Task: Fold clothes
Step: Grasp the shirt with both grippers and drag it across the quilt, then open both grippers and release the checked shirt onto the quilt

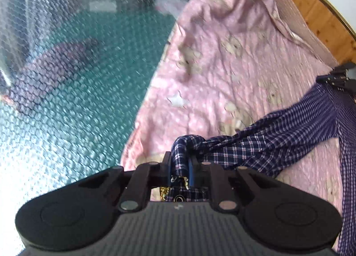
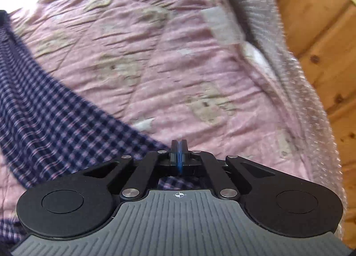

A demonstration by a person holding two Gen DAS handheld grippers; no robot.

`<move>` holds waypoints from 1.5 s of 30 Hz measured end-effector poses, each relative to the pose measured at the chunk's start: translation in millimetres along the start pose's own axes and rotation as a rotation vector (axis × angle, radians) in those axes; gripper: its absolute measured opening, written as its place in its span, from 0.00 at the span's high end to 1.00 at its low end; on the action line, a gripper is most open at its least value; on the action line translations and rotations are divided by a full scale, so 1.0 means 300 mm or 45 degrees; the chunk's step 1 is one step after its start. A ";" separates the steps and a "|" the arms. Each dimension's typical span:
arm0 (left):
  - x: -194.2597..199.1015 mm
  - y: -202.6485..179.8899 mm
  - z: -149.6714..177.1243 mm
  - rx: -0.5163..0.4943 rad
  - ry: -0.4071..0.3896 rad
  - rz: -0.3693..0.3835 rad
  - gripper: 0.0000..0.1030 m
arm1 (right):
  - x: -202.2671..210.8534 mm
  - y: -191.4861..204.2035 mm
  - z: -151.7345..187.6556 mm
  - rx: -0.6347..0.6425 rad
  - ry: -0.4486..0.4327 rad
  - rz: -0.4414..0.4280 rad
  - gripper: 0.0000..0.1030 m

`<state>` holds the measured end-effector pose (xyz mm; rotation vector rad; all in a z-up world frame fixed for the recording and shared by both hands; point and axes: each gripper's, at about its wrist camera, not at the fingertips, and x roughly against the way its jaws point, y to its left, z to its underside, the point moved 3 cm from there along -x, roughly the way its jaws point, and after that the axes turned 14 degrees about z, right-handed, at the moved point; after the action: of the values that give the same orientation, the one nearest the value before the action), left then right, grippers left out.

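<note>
A navy plaid shirt [image 1: 278,142] with thin pink and white lines hangs stretched above a pink quilt [image 1: 222,73]. My left gripper [image 1: 180,151] is shut on a bunched edge of the shirt, which spreads away to the right. The right gripper shows in the left wrist view [image 1: 340,73] at the far right, at the shirt's other end. In the right wrist view my right gripper [image 2: 179,145] has its blue pads pressed together, with the plaid shirt [image 2: 55,118] running off to the left and under the fingers. The cloth between the pads is hidden.
The pink quilt [image 2: 178,67] with pale animal prints covers the bed. Bubble wrap [image 1: 66,78] lies over a teal surface to the left. A wooden panel [image 2: 322,45] and bubble wrap [image 2: 307,100] border the quilt on the right.
</note>
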<state>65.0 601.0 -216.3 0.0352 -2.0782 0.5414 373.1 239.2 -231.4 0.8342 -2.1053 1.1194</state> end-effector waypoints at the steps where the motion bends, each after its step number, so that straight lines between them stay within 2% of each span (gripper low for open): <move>1: -0.005 0.002 -0.009 0.028 0.006 -0.028 0.87 | 0.017 -0.032 0.011 -0.115 -0.002 0.063 1.00; 3: -0.017 0.004 -0.023 0.069 0.024 -0.082 0.85 | 0.059 -0.098 0.042 -0.350 -0.004 0.173 0.89; 4: -0.015 0.001 -0.027 0.059 0.032 -0.113 0.81 | 0.107 -0.129 0.087 -0.486 0.002 0.164 0.85; 6: 0.012 0.003 -0.041 0.080 -0.009 -0.196 0.65 | 0.205 -0.188 0.181 -0.744 0.014 0.150 0.80; 8: 0.076 -0.008 -0.065 0.106 -0.105 -0.304 0.67 | 0.325 -0.201 0.329 -0.879 0.028 0.178 0.68; 11: 0.183 -0.097 -0.113 0.060 -0.266 -0.363 0.63 | 0.499 -0.216 0.639 -1.005 0.123 0.292 0.64; 13: 0.210 -0.243 -0.143 -0.081 -0.295 -0.261 0.62 | 0.599 -0.231 0.864 -1.089 0.204 0.390 0.64; 14: 0.207 -0.331 -0.150 -0.152 -0.288 -0.167 0.58 | 0.639 -0.245 0.975 -1.137 0.242 0.436 0.64; 16: 0.150 -0.561 -0.143 -0.263 -0.222 0.104 0.57 | 0.700 -0.245 1.176 -1.231 0.323 0.477 0.62; 18: 0.030 -0.824 -0.068 -0.356 -0.124 0.393 0.54 | 0.734 -0.225 1.318 -1.272 0.346 0.454 0.62; 19: -0.036 -0.952 -0.011 -0.408 -0.065 0.486 0.53 | 0.746 -0.206 1.367 -1.266 0.329 0.418 0.62; 22: -0.262 -1.243 0.177 -0.499 0.115 0.604 0.53 | 0.754 -0.139 1.506 -1.199 0.341 0.301 0.64; 23: -0.341 -1.309 0.238 -0.518 0.177 0.589 0.54 | 0.758 -0.120 1.552 -1.168 0.364 0.304 0.65; 24: -0.418 -1.335 0.293 -0.528 0.238 0.518 0.55 | 0.784 -0.110 1.596 -1.148 0.340 0.327 0.63; 25: -0.456 -1.337 0.335 -0.536 0.239 0.460 0.61 | 0.811 -0.107 1.636 -1.150 0.350 0.333 0.63; 27: -0.456 -1.321 0.406 -0.542 0.172 0.383 0.59 | 0.880 -0.102 1.723 -1.169 0.407 0.352 0.62; 29: -0.424 -1.286 0.476 -0.510 0.208 0.274 0.61 | 0.963 -0.083 1.814 -1.187 0.445 0.363 0.58; 31: -0.391 -1.252 0.546 -0.478 0.243 0.164 0.57 | 1.052 -0.052 1.901 -1.204 0.465 0.374 0.58; 33: -0.339 -1.230 0.658 -0.516 0.270 0.081 0.57 | 1.164 0.004 1.952 -1.214 0.448 0.391 0.58; 35: -0.259 -1.231 0.780 -0.553 0.287 0.104 0.57 | 1.303 0.077 1.950 -1.195 0.323 0.356 0.58; 37: -0.177 -1.248 0.892 -0.588 0.279 0.168 0.50 | 1.430 0.168 1.928 -1.130 0.204 0.285 0.52; 39: -0.124 -1.269 0.999 -0.638 0.259 0.195 0.35 | 1.504 0.260 1.905 -1.020 0.135 0.243 0.43; 40: -0.097 -1.279 1.052 -0.663 0.249 0.208 0.35 | 1.528 0.310 1.902 -0.963 0.121 0.235 0.37; 42: -0.101 -1.300 1.126 -0.719 0.252 0.212 0.35 | 1.529 0.390 1.869 -0.847 0.102 0.205 0.36; 45: -0.148 -1.340 1.199 -0.856 0.258 0.233 0.35 | 1.520 0.487 1.785 -0.694 0.064 0.161 0.43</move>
<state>-105.3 89.7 -267.4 -0.5798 -1.9753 -0.0682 -134.6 -268.5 -207.0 0.4125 -2.2815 0.5616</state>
